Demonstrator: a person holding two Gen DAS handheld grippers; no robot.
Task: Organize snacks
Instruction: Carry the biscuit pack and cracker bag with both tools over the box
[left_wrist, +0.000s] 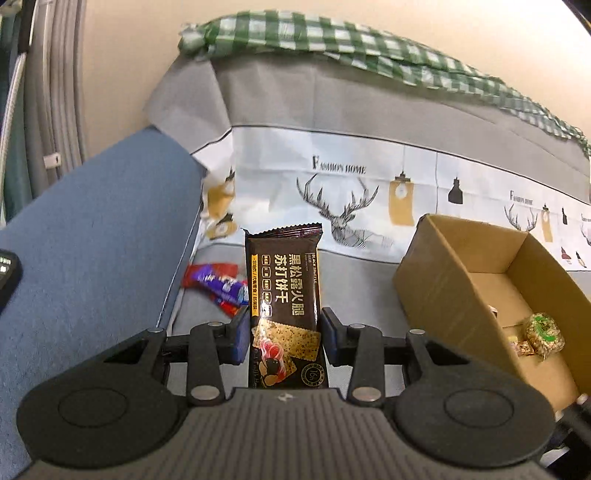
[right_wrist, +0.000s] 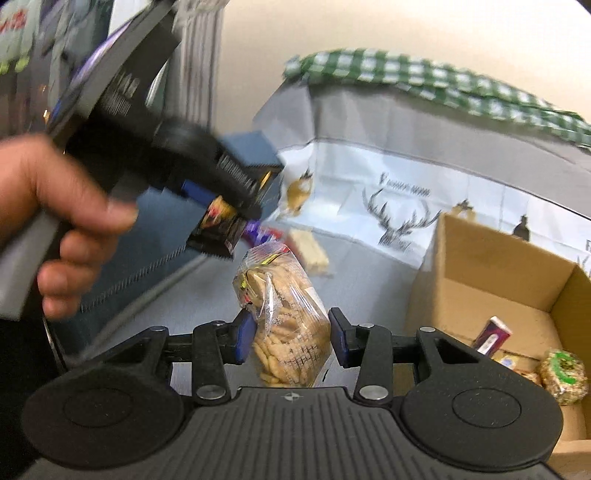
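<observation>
I am pinching the dark soda-cracker packet (left_wrist: 284, 314) in my left gripper (left_wrist: 284, 334) and the clear biscuit-stick bag (right_wrist: 286, 325) in my right gripper (right_wrist: 291, 339), both lifted, heading for the cardboard box (left_wrist: 436, 284) already holding several snacks, while purple-red wrappers (left_wrist: 218, 282) are lying beyond, still unsorted.

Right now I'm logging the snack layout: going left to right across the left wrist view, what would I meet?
Blue cushion → red-and-purple wrappers → dark cracker packet held in the left gripper → cardboard box → green-labelled snack inside it.
</observation>
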